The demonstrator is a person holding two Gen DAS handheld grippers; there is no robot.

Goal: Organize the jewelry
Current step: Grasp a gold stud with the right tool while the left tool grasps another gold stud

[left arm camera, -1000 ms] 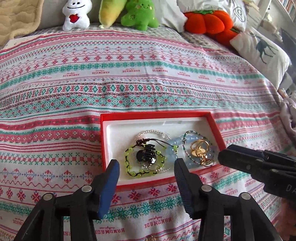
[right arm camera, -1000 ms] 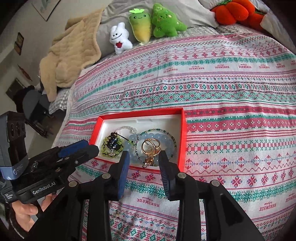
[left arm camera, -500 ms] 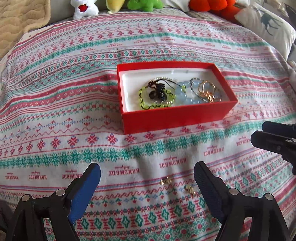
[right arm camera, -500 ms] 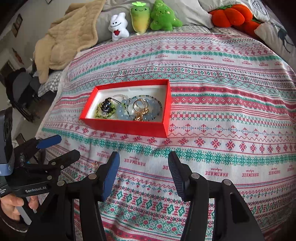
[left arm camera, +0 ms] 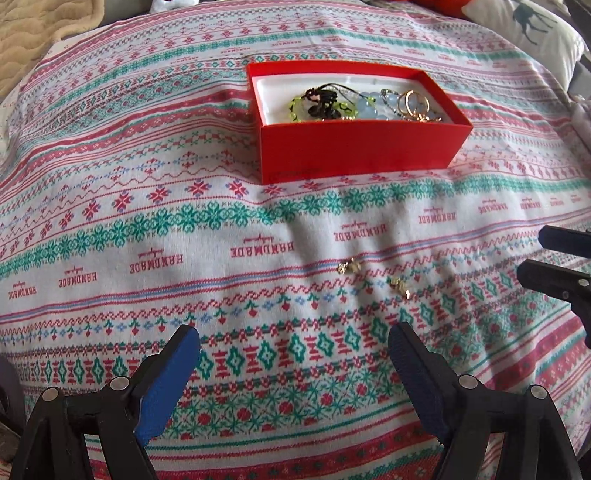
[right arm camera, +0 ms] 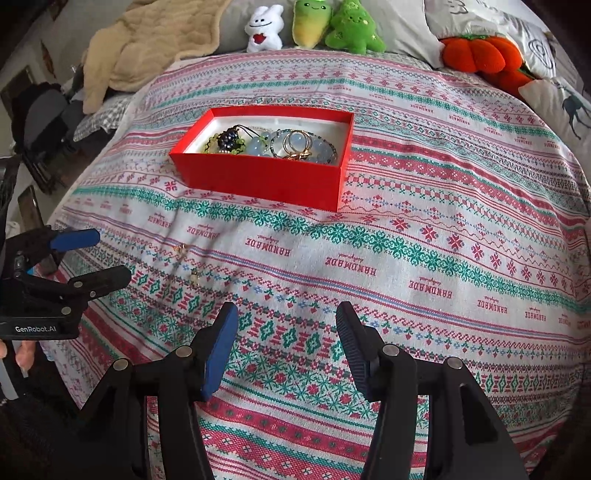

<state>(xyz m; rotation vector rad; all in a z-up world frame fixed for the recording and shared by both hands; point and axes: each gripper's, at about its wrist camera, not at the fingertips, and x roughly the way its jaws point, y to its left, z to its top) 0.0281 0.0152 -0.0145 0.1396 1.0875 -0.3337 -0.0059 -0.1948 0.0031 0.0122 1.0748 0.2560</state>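
Note:
A red box (left arm camera: 362, 147) with a white lining stands on the patterned bedspread and holds a green bead bracelet (left arm camera: 321, 107), pale blue beads and gold rings (left arm camera: 417, 107). Two small gold earrings (left arm camera: 349, 266) (left arm camera: 400, 288) lie loose on the cloth in front of the box. My left gripper (left arm camera: 293, 339) hovers open just short of them, its pads wide apart and empty. My right gripper (right arm camera: 287, 314) is open too, over bare cloth to the right of the earrings (right arm camera: 181, 249), well short of the box (right arm camera: 258, 181). Each gripper shows at the edge of the other's view.
Plush toys (right arm camera: 314, 26) and an orange pumpkin cushion (right arm camera: 476, 55) line the head of the bed. A beige blanket (right arm camera: 147, 44) lies at the far left, a deer-print pillow (left arm camera: 535, 33) at the far right. The bed's left edge drops toward dark furniture (right arm camera: 40, 122).
Both grippers drew back from over the box toward the near part of the bed and spread their jaws wider. The two earrings came into view.

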